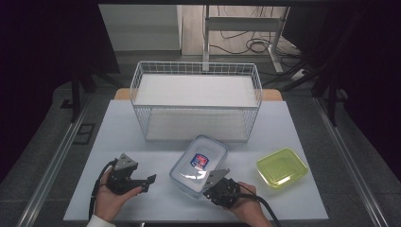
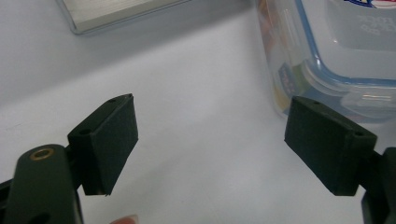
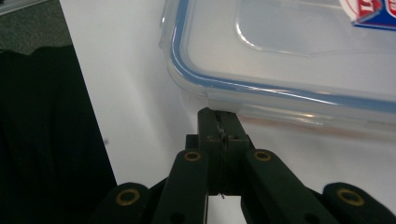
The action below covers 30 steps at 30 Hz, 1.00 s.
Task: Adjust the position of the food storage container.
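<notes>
Clear lidded food container [image 1: 198, 165] with blue seal and red-and-blue label at the front centre of the white counter [image 1: 118, 137], just before the white wire basket [image 1: 196, 101]; yellow-green tray [image 1: 282, 167] apart to its right. Right gripper [image 3: 219, 126] jaws pressed together, tip touching the container's near rim flap. Left gripper [image 1: 146, 182] jaws spread wide, just left of the container.

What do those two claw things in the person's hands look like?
Both are black. The left claw has two flat, rectangular black pads and brass-coloured rivets on its jointed arms. The right claw has the same rivets. Each carries a grey three-cornered plate on top and trails a black cable. A white cuff shows at the left wrist.
</notes>
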### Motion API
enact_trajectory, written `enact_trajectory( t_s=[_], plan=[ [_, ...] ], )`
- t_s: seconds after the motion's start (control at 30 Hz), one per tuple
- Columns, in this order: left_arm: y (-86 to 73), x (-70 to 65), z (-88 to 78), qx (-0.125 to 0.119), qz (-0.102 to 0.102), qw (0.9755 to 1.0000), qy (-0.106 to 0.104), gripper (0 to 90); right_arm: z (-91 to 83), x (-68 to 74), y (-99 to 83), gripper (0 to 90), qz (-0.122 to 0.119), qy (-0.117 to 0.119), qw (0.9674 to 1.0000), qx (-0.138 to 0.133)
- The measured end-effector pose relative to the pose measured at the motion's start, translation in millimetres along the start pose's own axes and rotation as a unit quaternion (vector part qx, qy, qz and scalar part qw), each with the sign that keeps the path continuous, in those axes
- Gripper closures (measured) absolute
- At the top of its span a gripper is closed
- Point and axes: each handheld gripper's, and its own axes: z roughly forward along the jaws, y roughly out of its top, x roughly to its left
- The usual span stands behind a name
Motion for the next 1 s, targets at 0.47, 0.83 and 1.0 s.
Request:
enact_trajectory(
  t_s=[0.47, 0.83, 1.0],
  plan=[
    [-2.8, 12.9, -4.7, -0.003, -0.016, 0.9998, 0.005, 17.1, 38.5, 14.3, 42.9, 89.1, -0.007, 0.005, 0.9999, -0.011],
    [-3.2, 16.0, -6.3, -0.005, -0.023, 0.9997, 0.006, 17.1, 32.6, 18.5, 48.6, 89.2, -0.001, 0.015, 0.9996, -0.025],
    [-3.4, 16.9, -5.6, -0.003, -0.024, 0.9997, 0.006, 17.1, -6.9, 2.7, 60.7, 89.2, 0.011, -0.005, 0.9974, -0.071]
  ],
)
